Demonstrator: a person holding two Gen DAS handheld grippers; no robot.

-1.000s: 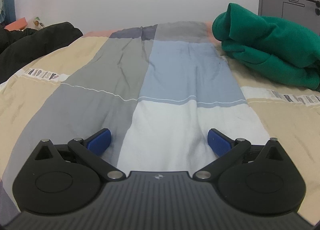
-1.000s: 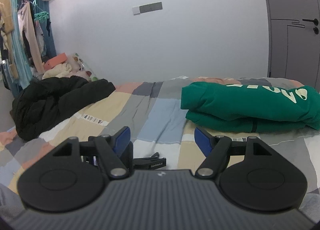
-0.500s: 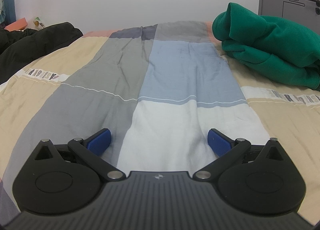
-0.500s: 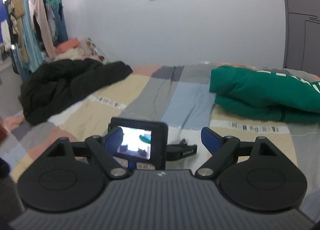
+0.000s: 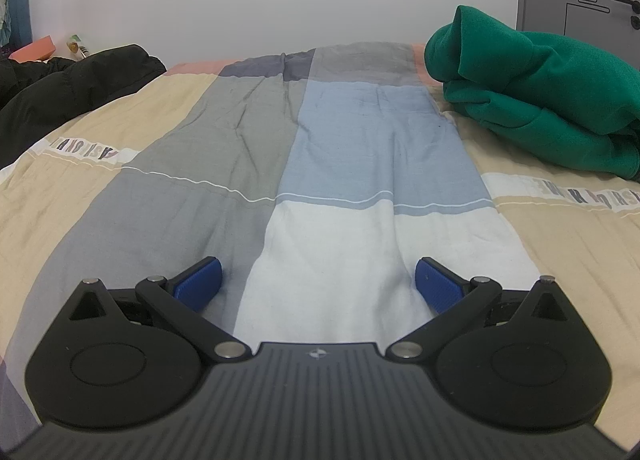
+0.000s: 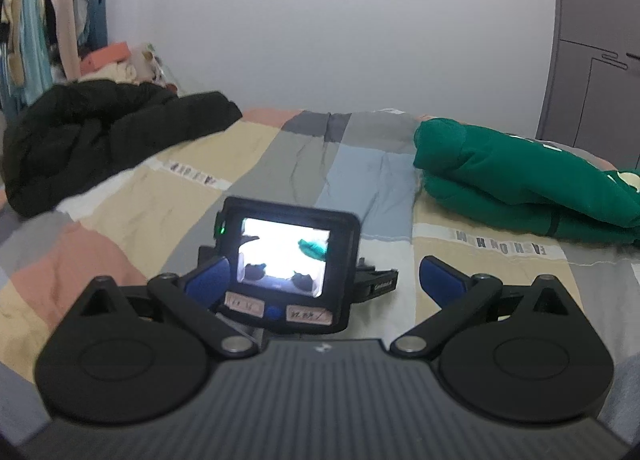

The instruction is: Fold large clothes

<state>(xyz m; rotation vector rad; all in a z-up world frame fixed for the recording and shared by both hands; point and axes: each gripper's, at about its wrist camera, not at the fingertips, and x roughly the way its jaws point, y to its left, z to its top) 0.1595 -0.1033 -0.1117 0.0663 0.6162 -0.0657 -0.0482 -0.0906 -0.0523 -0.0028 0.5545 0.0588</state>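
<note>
Bedroom scene from two wrist cameras, both looking across a bed (image 5: 140, 212) covered in a patchwork quilt of beige, grey, blue, white and salmon blocks. At the bed's far left corner lies a crumpled black jacket (image 6: 100, 132), unfolded, its bulk spilling over the left edge; behind it, off the bed, sits a heap of pale clothes (image 6: 116, 68) beside hanging garments (image 6: 36, 8). Nearer the middle, the left gripper (image 5: 318, 284) rests low over the quilt's white and grey blocks with its blue pads (image 5: 198, 284) spread wide apart and nothing between them. In the right wrist view, the back of that left unit shows as a small black camera body with a lit screen (image 6: 286, 256), sitting on the quilt close in front. The right gripper (image 6: 324, 280) hangs just behind it, its jaws opening to their widest; the screen stands between the pads in the picture but they do not press on it. Toward the bed's far right corner lies a green sweatshirt (image 5: 540, 100), already folded into a thick bundle, with pale lettering on top in the right view. Beyond it stands a grey door (image 6: 596, 40) in a plain white wall (image 6: 320, 40).
</note>
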